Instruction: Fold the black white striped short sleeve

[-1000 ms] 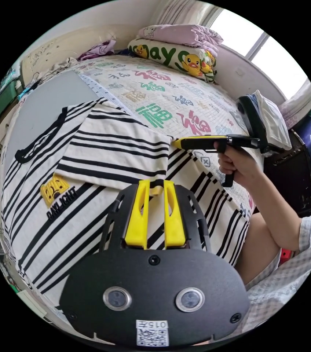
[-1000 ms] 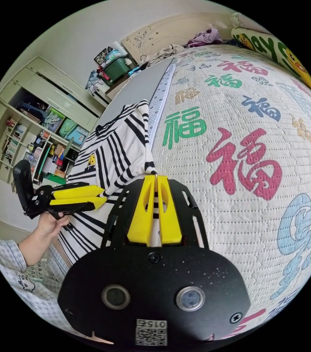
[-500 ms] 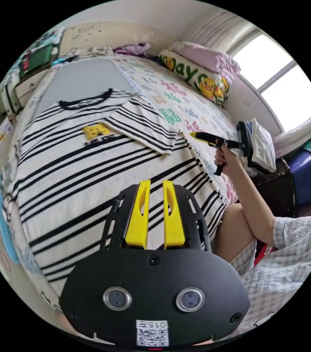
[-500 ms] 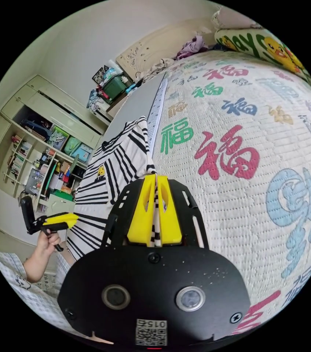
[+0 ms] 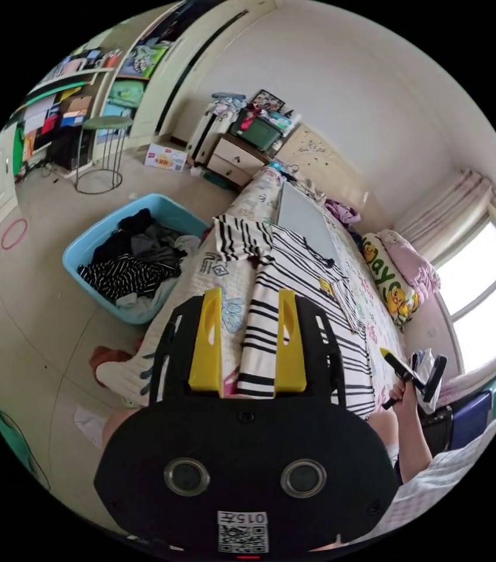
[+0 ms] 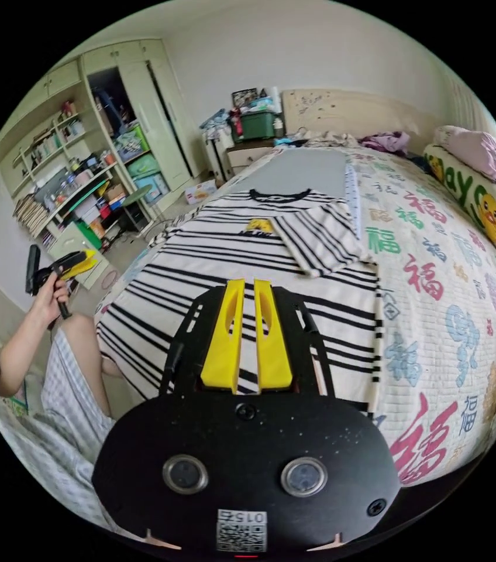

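Striped short sleeve (image 6: 242,257) lies flat, front up, on the bed (image 6: 435,281), collar toward the headboard at twelve o'clock in the right gripper view, with one sleeve already folded in at about one o'clock. I judge the other sleeve, hanging over the bed's edge near the blue basket (image 5: 93,249), comes next. My left tongs (image 5: 245,295) are spread wide and hold nothing; my right tongs (image 6: 246,288), hovering above the hem, are parted by a narrow gap, also empty. To do it well, I'd pinch that loose sleeve at its cuff and shoulder seam, then carry it inward level so the stripes stay aligned.
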Tool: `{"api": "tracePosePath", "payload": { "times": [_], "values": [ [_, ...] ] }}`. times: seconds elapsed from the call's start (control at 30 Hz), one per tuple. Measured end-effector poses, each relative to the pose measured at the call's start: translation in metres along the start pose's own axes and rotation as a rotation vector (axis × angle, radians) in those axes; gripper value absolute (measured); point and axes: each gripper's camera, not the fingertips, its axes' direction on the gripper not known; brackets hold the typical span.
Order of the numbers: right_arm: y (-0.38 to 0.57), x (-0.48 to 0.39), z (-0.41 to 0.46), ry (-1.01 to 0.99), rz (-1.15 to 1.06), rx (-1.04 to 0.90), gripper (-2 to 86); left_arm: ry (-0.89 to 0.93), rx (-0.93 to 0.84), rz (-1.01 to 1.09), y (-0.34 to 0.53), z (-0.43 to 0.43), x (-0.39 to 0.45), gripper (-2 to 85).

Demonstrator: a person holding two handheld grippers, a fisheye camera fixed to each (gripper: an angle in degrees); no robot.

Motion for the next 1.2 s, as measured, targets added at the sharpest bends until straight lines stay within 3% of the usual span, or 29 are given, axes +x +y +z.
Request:
{"api": "tracePosePath", "payload": {
  "times": [0.17, 0.47, 0.6, 0.7, 0.8, 0.93, 1.07, 1.2],
  "values": [
    [-0.101, -0.066, -0.018, -0.068, -0.111, -0.076, 3.8, 0.106, -0.077, -0.143, -0.047, 0.051, -0.071, 13.6],
    [-0.334, -0.202, -0.001, -0.138, -0.355, -0.161, 3.3, 0.088, -0.227, -0.130, -0.089, 0.143, -0.102, 11.8],
    [-0.436, -0.268, 0.042, -0.148, -0.443, -0.216, 3.7, 0.145, -0.123, -0.141, -0.091, 0.126, -0.111, 1.3],
    [-0.510, -0.317, 0.084, -0.129, -0.473, -0.311, 4.4, 0.226, -0.069, -0.088, -0.092, 0.113, -0.101, -0.1],
    [-0.578, -0.362, 0.124, -0.135, -0.471, -0.414, 5.6, 0.215, -0.124, -0.007, -0.092, 0.123, -0.082, -0.5],
    [-0.632, -0.433, 0.179, 0.016, -0.576, -0.600, 9.1, 0.255, -0.187, -0.039, -0.079, 0.143, -0.076, -0.6],
    [-0.638, -0.485, 0.205, 0.115, -0.730, -0.769, 12.2, 0.267, -0.189, -0.044, -0.079, 0.146, -0.076, -0.6],
    [-0.629, -0.513, 0.220, 0.338, -0.882, -0.896, 11.5, 0.278, -0.195, -0.065, -0.077, 0.148, -0.079, -0.5]
  ]
}}
